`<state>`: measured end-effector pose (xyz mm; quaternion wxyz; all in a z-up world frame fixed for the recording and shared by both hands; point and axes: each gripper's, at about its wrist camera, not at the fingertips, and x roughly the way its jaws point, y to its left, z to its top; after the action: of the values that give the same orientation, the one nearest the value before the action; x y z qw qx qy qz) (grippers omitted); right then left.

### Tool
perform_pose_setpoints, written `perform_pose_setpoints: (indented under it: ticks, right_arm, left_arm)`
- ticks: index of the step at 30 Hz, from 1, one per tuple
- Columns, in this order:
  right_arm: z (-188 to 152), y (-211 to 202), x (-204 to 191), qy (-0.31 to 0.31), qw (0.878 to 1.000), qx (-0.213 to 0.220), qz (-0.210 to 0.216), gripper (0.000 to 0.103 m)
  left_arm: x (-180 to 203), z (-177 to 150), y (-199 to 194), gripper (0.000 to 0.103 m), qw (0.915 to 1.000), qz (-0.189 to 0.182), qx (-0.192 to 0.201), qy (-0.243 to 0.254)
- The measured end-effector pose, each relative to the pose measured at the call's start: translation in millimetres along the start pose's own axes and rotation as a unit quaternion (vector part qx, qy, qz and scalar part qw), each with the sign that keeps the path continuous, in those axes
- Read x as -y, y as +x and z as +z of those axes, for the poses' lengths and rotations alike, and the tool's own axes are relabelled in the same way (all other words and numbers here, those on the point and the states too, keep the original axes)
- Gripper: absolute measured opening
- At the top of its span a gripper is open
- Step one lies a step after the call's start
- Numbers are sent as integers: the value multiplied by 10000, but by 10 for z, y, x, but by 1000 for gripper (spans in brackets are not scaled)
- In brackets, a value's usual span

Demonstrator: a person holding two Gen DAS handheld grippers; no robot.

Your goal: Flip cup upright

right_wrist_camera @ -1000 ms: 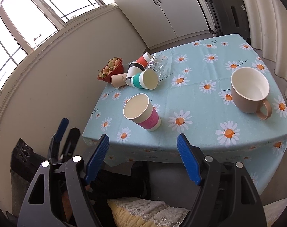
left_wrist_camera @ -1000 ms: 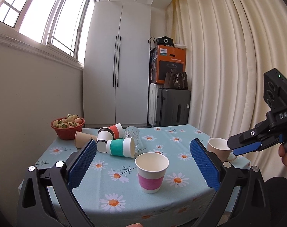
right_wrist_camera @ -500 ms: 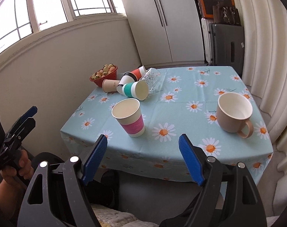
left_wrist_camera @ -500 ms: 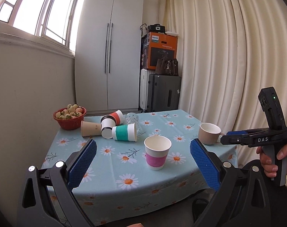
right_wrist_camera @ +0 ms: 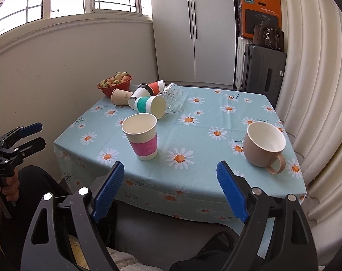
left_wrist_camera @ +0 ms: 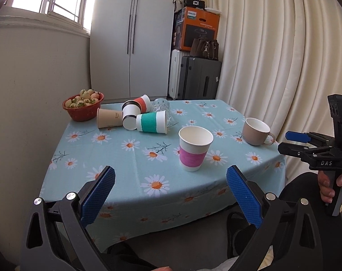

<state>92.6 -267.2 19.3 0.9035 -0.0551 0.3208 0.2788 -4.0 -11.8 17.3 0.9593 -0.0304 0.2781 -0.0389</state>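
A pink-banded paper cup (left_wrist_camera: 194, 150) (right_wrist_camera: 142, 139) stands upright near the table's front edge. A tan mug (left_wrist_camera: 256, 131) (right_wrist_camera: 263, 145) stands upright at the right. At the back left several cups lie on their sides: a green-banded cup (left_wrist_camera: 151, 124) (right_wrist_camera: 150, 105), a black-rimmed white cup (left_wrist_camera: 130, 117), a red cup (left_wrist_camera: 141, 102), a tan paper cup (left_wrist_camera: 109, 117) and a clear glass (left_wrist_camera: 163, 108) (right_wrist_camera: 172, 94). My left gripper (left_wrist_camera: 171, 194) and right gripper (right_wrist_camera: 169, 189) are both open and empty, held in front of the table, off its edge.
A red bowl of fruit (left_wrist_camera: 83, 106) sits at the table's back left corner by the wall. The daisy tablecloth (left_wrist_camera: 130, 158) hangs over the front edge. A cupboard, suitcases (left_wrist_camera: 193, 76) and a curtain stand behind and to the right.
Both grippers have pulled back from the table and lowered, so the table looks farther away. The cups have not moved. Both grippers stay open.
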Motion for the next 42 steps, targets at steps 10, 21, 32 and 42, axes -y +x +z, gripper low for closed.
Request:
perform_pose_setpoints:
  ticks: [10, 21, 32, 42]
  right_arm:
    - [-44, 36, 70, 216, 9997, -60, -4, 83]
    - [-48, 98, 14, 166, 9997, -170, -20, 83]
    - [-53, 109, 5, 163, 9997, -179, -24, 83]
    - [-53, 135, -15, 169, 9997, -192, -65, 83]
  left_arm:
    - [6, -21, 94, 97, 9997, 24, -229, -21]
    - [27, -30, 139, 97, 9995, 57, -322, -21]
    - [9, -32, 143, 97, 9993, 67, -345, -85]
    - [26, -38, 149, 97, 9993, 63, -365, -109]
